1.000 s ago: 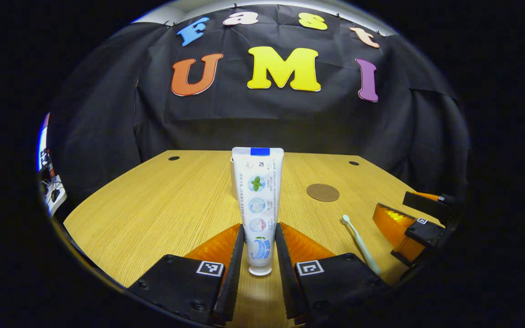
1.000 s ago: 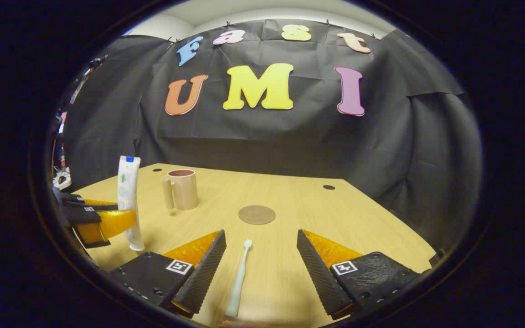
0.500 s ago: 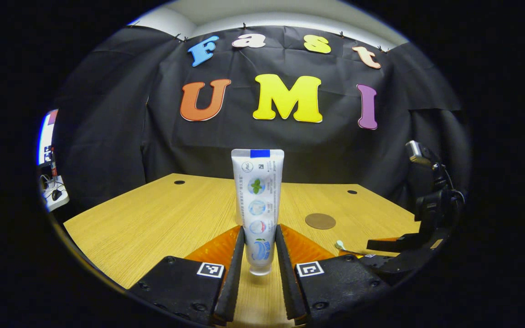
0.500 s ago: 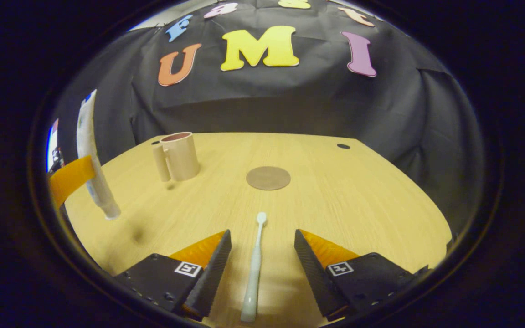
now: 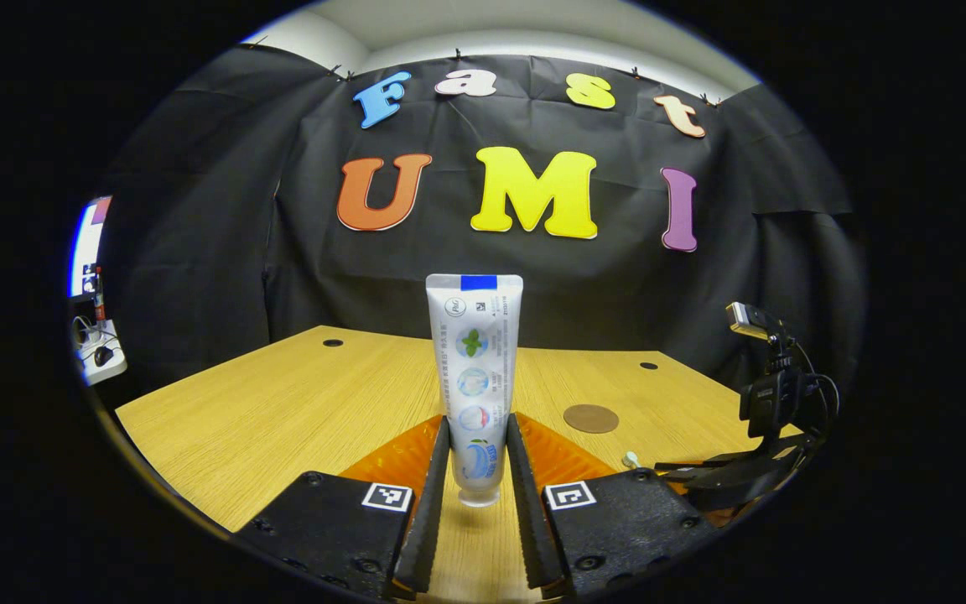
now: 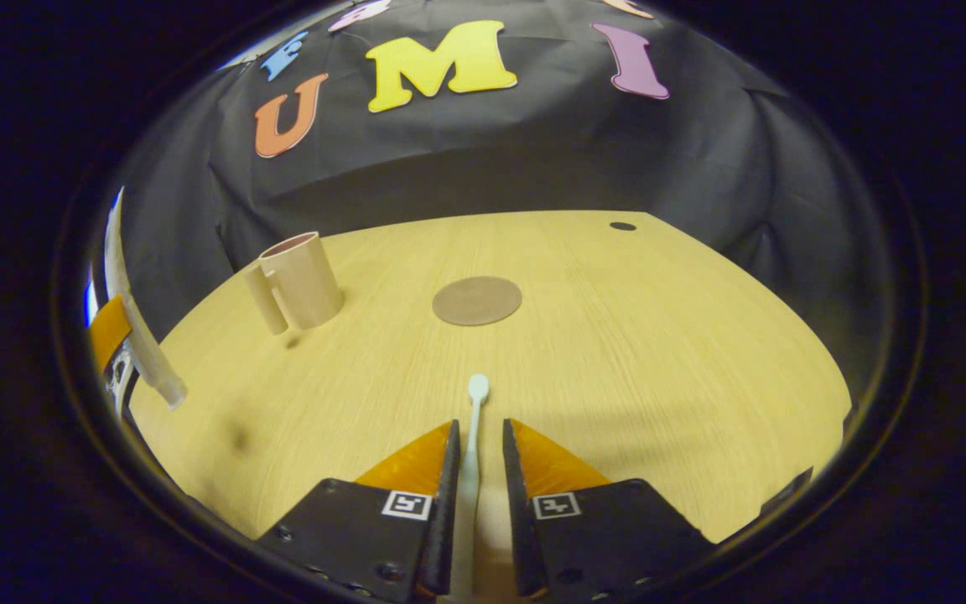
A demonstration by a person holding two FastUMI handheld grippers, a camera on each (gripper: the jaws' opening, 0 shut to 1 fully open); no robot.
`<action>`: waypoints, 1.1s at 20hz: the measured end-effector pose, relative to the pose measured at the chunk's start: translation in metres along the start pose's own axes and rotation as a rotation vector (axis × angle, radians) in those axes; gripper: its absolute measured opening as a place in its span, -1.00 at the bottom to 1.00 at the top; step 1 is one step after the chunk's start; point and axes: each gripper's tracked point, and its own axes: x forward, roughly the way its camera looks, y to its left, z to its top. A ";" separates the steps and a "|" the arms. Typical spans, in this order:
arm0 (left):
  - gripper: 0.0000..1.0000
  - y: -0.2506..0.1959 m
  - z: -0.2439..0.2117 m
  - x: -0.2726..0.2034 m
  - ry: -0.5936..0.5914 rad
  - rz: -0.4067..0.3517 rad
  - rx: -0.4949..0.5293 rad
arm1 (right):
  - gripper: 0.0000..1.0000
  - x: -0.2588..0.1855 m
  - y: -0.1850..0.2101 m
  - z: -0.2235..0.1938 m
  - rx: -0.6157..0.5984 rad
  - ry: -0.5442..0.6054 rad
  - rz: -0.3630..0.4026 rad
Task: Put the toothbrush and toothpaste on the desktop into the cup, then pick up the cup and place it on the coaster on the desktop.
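Left gripper view: I am pinching the toothpaste tube (image 5: 474, 386) upright, cap down, between both fingers of my left gripper (image 5: 477, 495), off the wooden desktop (image 5: 282, 403). At two o'clock of it the round coaster (image 5: 590, 418) is lying flat.

Right gripper view, going left to right: the tan cup (image 6: 298, 281) is standing at ten o'clock, the coaster at twelve. My right gripper (image 6: 476, 495) is closing around the toothbrush (image 6: 470, 453) handle; whether both fingers are pressing it, I cannot tell.
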 end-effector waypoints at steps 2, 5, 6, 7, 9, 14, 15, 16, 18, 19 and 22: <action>-0.14 0.003 -0.001 0.001 0.008 0.003 -0.013 | -0.79 0.000 0.003 -0.002 0.015 0.010 0.032; -0.14 0.005 -0.004 0.002 0.019 0.005 -0.022 | -0.87 -0.001 0.005 -0.001 0.008 0.003 0.047; -0.14 0.005 -0.004 0.003 0.021 0.007 -0.021 | -0.94 -0.004 0.006 -0.001 0.002 -0.010 0.055; -0.14 0.006 -0.004 0.004 0.021 0.009 -0.020 | -0.94 -0.008 0.009 0.004 -0.017 -0.042 0.065; -0.14 0.006 -0.005 0.004 0.025 0.012 -0.019 | -0.94 -0.016 0.011 0.012 -0.056 -0.107 0.066; -0.14 0.003 -0.009 0.004 0.033 0.001 -0.026 | -0.94 -0.033 0.013 0.021 -0.057 -0.181 0.096; -0.06 0.003 -0.009 0.005 0.034 0.001 -0.025 | -0.94 -0.036 0.013 0.025 -0.048 -0.198 0.100; -0.14 0.001 -0.009 0.005 0.036 -0.001 -0.024 | -0.94 -0.040 0.012 0.030 -0.039 -0.221 0.104; -0.06 0.000 -0.010 0.005 0.033 -0.003 -0.024 | -0.94 -0.050 0.009 0.042 -0.026 -0.275 0.108; -0.14 0.001 -0.010 0.005 0.032 -0.001 -0.023 | -0.95 -0.057 0.008 0.049 -0.019 -0.306 0.109; -0.14 0.003 -0.013 0.006 0.040 0.012 -0.032 | -0.95 -0.080 0.006 0.067 0.011 -0.390 0.118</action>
